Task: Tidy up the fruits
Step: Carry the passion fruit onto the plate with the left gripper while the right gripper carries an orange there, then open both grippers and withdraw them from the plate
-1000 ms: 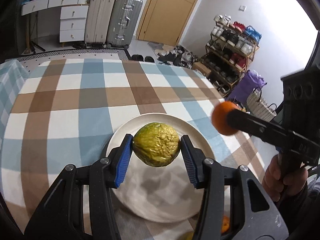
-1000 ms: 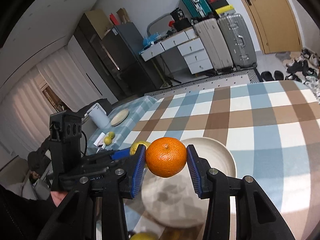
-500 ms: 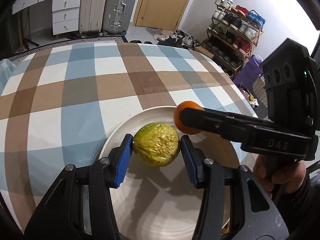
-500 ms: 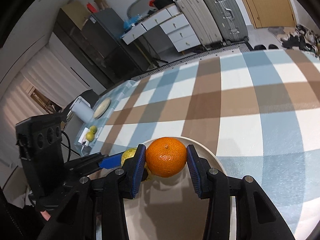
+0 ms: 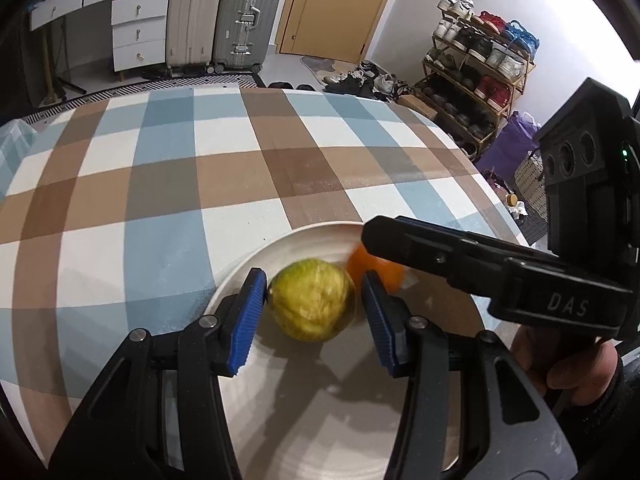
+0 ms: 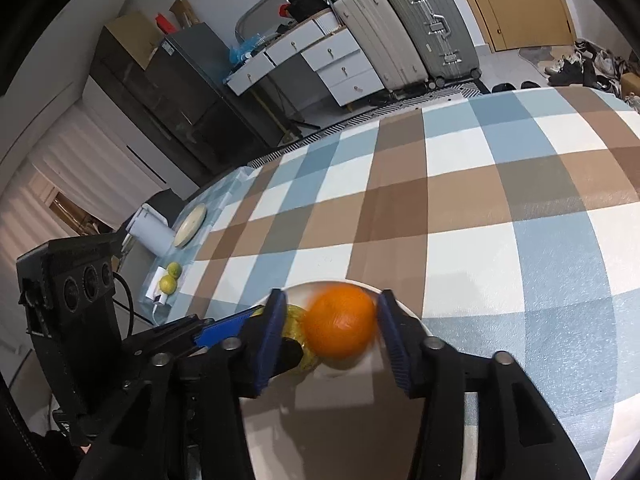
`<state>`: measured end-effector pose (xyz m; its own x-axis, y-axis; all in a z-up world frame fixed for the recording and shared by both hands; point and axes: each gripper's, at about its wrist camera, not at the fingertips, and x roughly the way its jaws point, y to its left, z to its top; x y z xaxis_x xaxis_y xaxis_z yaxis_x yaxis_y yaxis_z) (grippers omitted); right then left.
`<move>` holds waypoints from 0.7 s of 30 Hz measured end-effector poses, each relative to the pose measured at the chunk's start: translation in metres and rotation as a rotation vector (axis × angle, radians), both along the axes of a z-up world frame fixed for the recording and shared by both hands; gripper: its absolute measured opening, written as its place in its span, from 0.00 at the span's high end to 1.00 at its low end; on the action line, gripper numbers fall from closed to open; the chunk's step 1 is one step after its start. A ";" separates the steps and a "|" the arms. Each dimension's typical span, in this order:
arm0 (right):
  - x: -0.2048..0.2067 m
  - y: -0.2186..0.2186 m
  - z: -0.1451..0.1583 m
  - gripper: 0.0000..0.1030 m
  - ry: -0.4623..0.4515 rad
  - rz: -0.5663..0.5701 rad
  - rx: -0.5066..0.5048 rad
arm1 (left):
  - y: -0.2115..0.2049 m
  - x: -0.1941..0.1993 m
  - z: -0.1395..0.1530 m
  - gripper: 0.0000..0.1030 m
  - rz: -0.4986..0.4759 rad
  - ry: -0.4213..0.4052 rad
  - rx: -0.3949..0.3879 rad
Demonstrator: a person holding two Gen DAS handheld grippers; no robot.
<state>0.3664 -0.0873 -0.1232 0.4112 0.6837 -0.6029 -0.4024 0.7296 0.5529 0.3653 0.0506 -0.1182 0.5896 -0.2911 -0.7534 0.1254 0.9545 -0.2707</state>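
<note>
A wrinkled yellow-green fruit (image 5: 312, 304) lies blurred on the white plate (image 5: 280, 240), between the blue pads of my left gripper (image 5: 312, 280). A thin gap shows at the right pad, so the pads do not press on it. My right gripper (image 6: 332, 296) is low over the same plate (image 6: 340, 400) and its jaws are opening. The orange (image 6: 340, 328) is blurred between them, clear of the left pad. In the left wrist view the orange (image 5: 360, 268) peeks from under the right gripper's finger (image 5: 440, 248), beside the green fruit (image 6: 294, 318).
The plate sits near the front of a table with a blue, brown and white checked cloth (image 5: 200, 160). Two small green fruits (image 6: 170, 276), a white container (image 6: 152, 232) and a small dish (image 6: 191, 224) stand at the table's far left. A person's hand (image 5: 560, 360) holds the right gripper.
Both grippers came down from above the plate to just over it. The right jaws widened and the orange came loose. The green fruit slid a little lower between the left pads.
</note>
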 end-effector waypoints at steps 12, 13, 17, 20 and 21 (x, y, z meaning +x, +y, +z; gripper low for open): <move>-0.046 -0.034 0.045 0.33 -0.091 -0.065 0.044 | 0.009 -0.051 0.048 0.22 0.080 -0.074 0.059; -0.053 -0.039 0.049 0.30 -0.102 -0.073 0.048 | 0.010 -0.058 0.053 0.21 0.088 -0.084 0.061; -0.088 -0.059 0.069 0.07 -0.159 -0.127 0.043 | 0.010 -0.090 0.073 0.17 0.115 -0.117 0.088; -0.113 -0.070 0.081 0.03 -0.198 -0.143 0.039 | 0.007 -0.118 0.086 0.14 0.135 -0.144 0.118; -0.123 -0.073 0.085 0.01 -0.211 -0.150 0.036 | 0.006 -0.129 0.090 0.13 0.136 -0.155 0.119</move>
